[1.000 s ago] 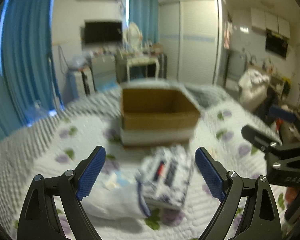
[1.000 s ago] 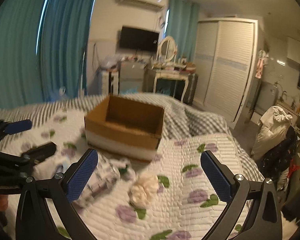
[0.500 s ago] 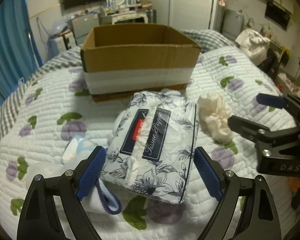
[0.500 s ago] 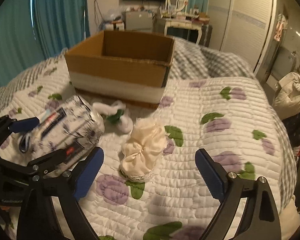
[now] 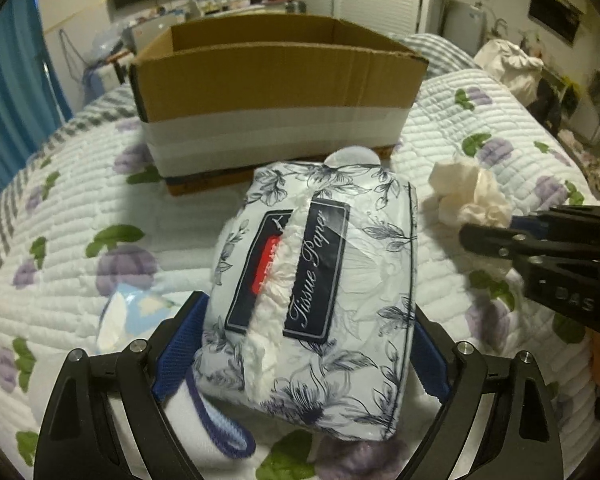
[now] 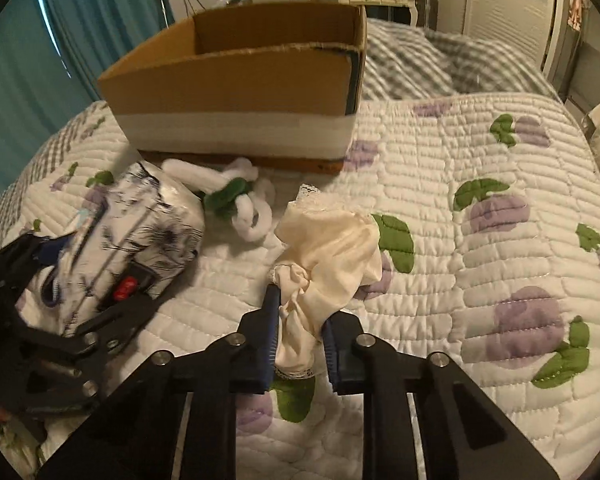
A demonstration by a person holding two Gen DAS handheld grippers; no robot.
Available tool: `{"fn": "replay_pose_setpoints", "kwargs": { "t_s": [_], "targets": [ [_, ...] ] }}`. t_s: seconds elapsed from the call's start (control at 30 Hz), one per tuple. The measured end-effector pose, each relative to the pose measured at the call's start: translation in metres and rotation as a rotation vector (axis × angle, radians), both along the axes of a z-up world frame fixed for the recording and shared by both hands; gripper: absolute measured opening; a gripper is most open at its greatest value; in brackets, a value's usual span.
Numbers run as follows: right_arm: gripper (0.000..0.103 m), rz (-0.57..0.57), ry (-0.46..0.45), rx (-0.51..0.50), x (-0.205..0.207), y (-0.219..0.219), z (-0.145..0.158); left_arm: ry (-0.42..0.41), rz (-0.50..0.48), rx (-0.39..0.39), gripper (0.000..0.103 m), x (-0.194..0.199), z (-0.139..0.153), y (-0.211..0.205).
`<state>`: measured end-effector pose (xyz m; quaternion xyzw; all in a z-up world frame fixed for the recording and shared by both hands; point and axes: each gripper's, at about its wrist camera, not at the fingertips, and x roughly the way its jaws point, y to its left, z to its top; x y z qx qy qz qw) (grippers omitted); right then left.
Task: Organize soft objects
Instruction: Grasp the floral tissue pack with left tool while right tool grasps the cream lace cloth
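Right now both hands are loaded. My left fingers [image 5: 300,344] are closed in against the two sides of the tissue pack [image 5: 320,300], which sits on the quilted bed [image 6: 480,280] just in front of the cardboard box [image 5: 276,80]. My right fingers [image 6: 300,344] are nearly together, pinching the near end of the cream cloth [image 6: 328,256]; most of it bunches loose ahead of the pads, on the quilt.

Both things should go into the box, I judge, so the lift is what matters. The pack is plastic-wrapped and squashy, so I want firm, even pressure low on its sides, and I'd raise it level so it doesn't slip out forward. A blue-edged white cloth [image 5: 204,420] lies under the pack's near corner and could drag along; a straight lift should shed it. The cream cloth will dangle, so I'd carry it high enough that its loose end passes over the box's front wall before I let go.

A white and green plush toy [image 6: 240,200] lies between the pack and the box, waiting its turn.
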<state>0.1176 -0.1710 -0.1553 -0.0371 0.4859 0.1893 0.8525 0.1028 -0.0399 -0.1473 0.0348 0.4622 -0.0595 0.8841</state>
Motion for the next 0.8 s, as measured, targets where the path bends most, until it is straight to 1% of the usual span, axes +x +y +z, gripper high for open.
{"fn": "replay_pose_setpoints", "kwargs": {
  "t_s": [0.03,0.17,0.33,0.47,0.63,0.8],
  "targets": [
    [0.016,0.0,-0.007,0.005,-0.001,0.0,0.002,0.004,-0.004,-0.005,0.09,0.0,0.0,0.0],
    [0.012,0.014,-0.041,0.04,-0.011,-0.004,0.014,-0.031,0.002,0.011,0.082,-0.011,0.009,-0.002],
    [0.012,0.02,-0.087,0.077,-0.023,-0.011,0.031,-0.056,0.028,-0.015,0.079,-0.024,0.028,-0.001],
    [0.012,0.013,-0.14,0.103,-0.035,-0.019,0.052,-0.12,0.055,-0.05,0.079,-0.035,0.06,0.002],
    [0.012,0.033,-0.218,0.147,-0.044,-0.025,0.095,-0.218,0.058,-0.078,0.079,-0.047,0.108,0.006],
    [0.012,0.086,-0.313,0.158,-0.039,-0.017,0.142,-0.265,0.062,-0.118,0.079,-0.036,0.147,0.013]
  ]
}}
